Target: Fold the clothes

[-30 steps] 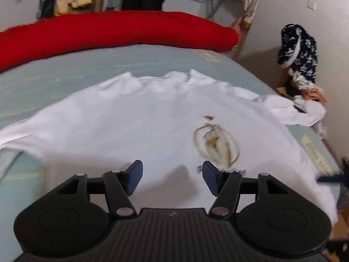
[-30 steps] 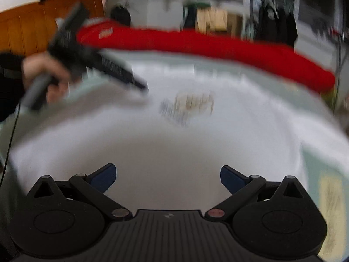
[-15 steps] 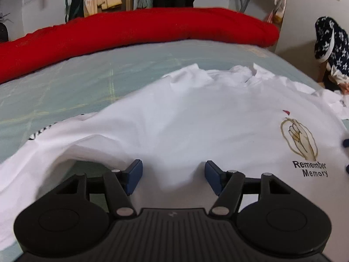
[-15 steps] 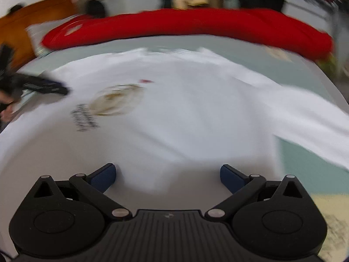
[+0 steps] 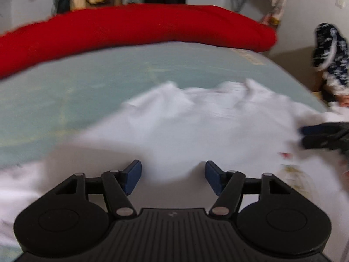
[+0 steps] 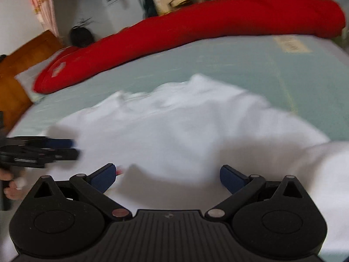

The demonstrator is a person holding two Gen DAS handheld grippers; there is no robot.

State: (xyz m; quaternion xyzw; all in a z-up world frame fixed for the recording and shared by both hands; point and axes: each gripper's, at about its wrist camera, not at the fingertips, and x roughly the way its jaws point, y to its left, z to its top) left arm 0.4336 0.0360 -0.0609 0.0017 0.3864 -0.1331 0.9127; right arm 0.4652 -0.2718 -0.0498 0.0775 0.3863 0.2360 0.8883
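Note:
A white T-shirt (image 5: 196, 126) (image 6: 178, 131) lies spread front-up on a pale green bed (image 5: 87, 83), its collar toward the far side. A bit of its gold print (image 5: 294, 179) shows at the right of the left wrist view. My left gripper (image 5: 173, 179) hovers over the shirt's lower part, jaws opening, nothing between them. My right gripper (image 6: 166, 178) stands wide open above the shirt, also holding nothing. Each gripper shows blurred at the edge of the other's view: the right gripper (image 5: 322, 135) and the left gripper (image 6: 39, 150), held by a hand (image 6: 11, 185).
A long red bolster (image 5: 130, 30) (image 6: 196, 32) lies across the far side of the bed. A dark patterned garment (image 5: 331, 54) hangs at the right. A wooden headboard (image 6: 13, 69) stands at the left in the right wrist view. Boxes and clothes crowd the room behind.
Both grippers have swung across the shirt, toward its collar side. The print has slid to the right edge of the left view. The left jaws stand slightly wider.

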